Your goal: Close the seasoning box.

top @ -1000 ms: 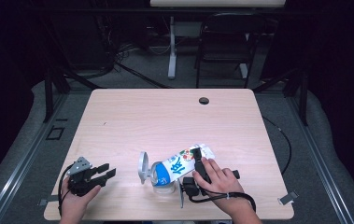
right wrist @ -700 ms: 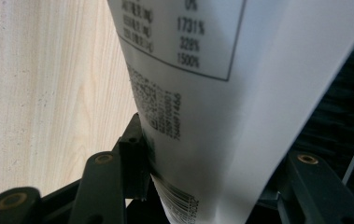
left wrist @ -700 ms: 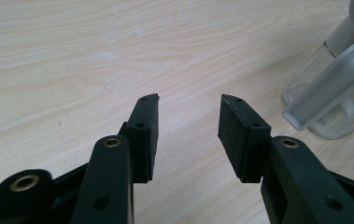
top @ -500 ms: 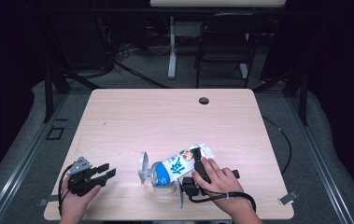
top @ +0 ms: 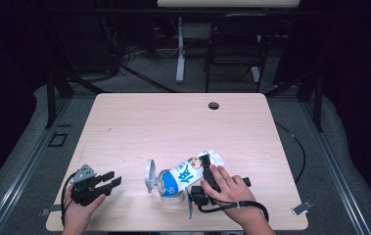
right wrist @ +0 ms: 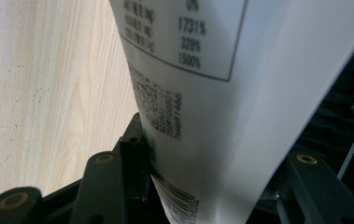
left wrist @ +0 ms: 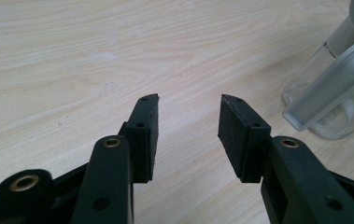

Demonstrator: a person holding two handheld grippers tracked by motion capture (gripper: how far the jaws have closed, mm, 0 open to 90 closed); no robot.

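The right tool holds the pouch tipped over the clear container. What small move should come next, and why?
Probably tip the pouch a bit further: the right tool grips it, its mouth at the open clear container, while the left tool rests open, apart.

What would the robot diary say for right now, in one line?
right gripper: shut on pouch | pouch: tilted over glass container | left gripper: open

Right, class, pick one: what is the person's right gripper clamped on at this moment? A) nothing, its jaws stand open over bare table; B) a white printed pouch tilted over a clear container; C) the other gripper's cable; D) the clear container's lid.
B: the right gripper has its jaws shut on the white printed pouch, which tilts over the clear container.
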